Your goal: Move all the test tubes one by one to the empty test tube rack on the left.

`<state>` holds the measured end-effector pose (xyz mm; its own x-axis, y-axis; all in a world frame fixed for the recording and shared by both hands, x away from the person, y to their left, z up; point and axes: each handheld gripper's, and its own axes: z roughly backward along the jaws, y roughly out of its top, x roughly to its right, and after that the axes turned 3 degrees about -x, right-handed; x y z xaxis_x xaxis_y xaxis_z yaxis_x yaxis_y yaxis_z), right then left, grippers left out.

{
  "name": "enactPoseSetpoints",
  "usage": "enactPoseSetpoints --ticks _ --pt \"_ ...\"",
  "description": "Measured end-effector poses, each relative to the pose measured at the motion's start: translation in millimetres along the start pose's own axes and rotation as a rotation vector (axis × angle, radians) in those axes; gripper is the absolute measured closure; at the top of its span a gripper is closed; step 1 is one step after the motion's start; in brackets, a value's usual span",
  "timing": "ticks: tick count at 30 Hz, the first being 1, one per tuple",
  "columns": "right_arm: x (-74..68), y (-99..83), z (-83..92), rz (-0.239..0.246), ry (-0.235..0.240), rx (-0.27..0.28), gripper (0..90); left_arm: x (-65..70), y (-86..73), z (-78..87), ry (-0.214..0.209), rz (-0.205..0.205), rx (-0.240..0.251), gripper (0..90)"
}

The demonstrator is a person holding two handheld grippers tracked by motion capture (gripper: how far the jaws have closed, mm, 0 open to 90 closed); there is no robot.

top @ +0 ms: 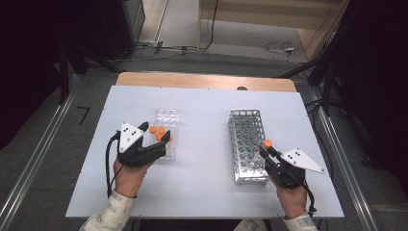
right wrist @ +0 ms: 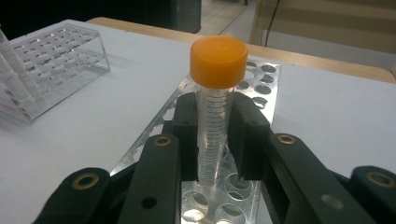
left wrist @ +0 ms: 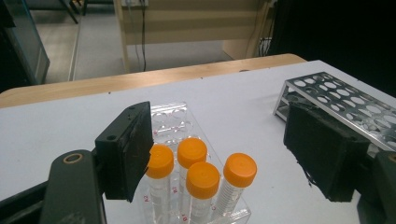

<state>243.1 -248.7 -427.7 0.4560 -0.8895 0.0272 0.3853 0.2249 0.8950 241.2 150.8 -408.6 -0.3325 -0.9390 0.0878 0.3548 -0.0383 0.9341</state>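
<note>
— Where is the tube relative to your tongs?

— My right gripper has its jaws clamped on a clear tube with an orange cap. The pads press its graduated body from both sides, and the cap stands above them at 12 o'clock. The tube is upright over the metal rack, near the rack's end closest to me. In the high view the cap shows at the tip of my right gripper, on the rack's 3 o'clock edge.

— And the left?

— My left gripper stands wide, holding nothing. Four orange-capped tubes sit in the clear plastic rack between the jaws, low at 6 o'clock. The jaw at 9 o'clock overlaps the nearest cap in the picture; I can't tell whether it touches. The jaw at 3 o'clock is well apart from them. From above, the clear rack lies at 9 o'clock of the metal rack, apart from it.

— What can't you make out?

— The held tube's bottom is hidden behind my jaws, so I can't tell whether it sits in a hole or hangs above one. The four tubes' lower ends are cut off by the frame. Red markings on them are too small to read.
</note>
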Motion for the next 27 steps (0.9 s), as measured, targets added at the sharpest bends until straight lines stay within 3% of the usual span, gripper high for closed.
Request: enactPoseSetpoints --ticks 14,27 --pt "-7.5 17.9 21.8 0.010 0.036 0.064 72.2 1.8 0.8 1.1 -0.002 -0.001 0.003 24.1" --pt "-34.1 21.4 10.0 0.045 0.133 0.050 72.1 6.1 1.4 1.4 -0.014 -0.010 0.005 24.2"
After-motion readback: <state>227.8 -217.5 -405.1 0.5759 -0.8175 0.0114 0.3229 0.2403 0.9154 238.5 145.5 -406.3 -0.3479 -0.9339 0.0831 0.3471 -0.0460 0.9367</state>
